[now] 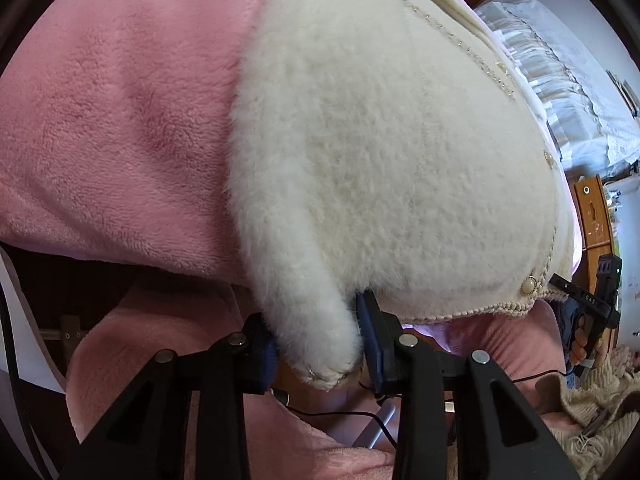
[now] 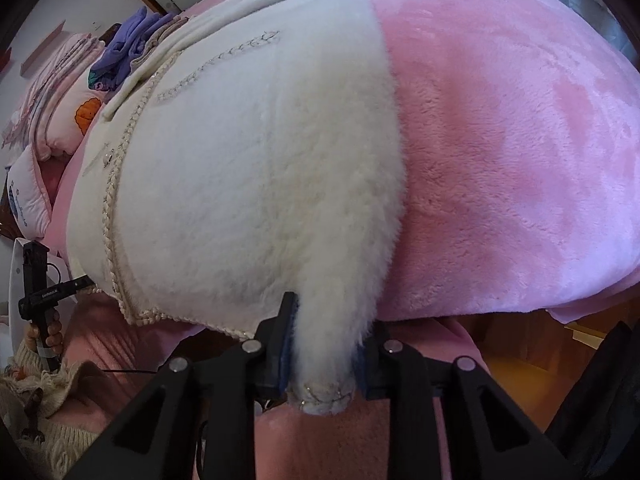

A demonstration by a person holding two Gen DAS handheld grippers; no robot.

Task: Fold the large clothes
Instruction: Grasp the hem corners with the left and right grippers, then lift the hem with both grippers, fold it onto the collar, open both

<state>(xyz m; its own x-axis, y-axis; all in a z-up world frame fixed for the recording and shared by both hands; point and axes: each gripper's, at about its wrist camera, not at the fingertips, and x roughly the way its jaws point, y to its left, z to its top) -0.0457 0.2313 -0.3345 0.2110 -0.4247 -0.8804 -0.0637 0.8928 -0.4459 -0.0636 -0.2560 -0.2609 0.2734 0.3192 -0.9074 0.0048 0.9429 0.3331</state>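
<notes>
A fluffy cream jacket (image 1: 380,140) with braided trim and pearl buttons lies flat on a pink fleece blanket (image 1: 120,120). Its left sleeve hangs toward the bed's near edge, and my left gripper (image 1: 320,354) is shut on the sleeve cuff (image 1: 324,368), blue pads pressing both sides. In the right wrist view the same jacket (image 2: 240,160) lies on the blanket (image 2: 520,160), and my right gripper (image 2: 322,364) is shut on the other sleeve's cuff (image 2: 324,392). Each view shows the other gripper off to the side in a person's hand: the right gripper (image 1: 600,300), the left gripper (image 2: 36,292).
Folded clothes and pillows (image 2: 120,56) are stacked at the far side of the bed. White lace fabric (image 1: 560,92) and a wooden cabinet (image 1: 596,216) stand beyond the jacket. The blanket's edge hangs over the bed front, with a thin cable (image 1: 340,414) and the person's knit sleeve (image 1: 592,420) below.
</notes>
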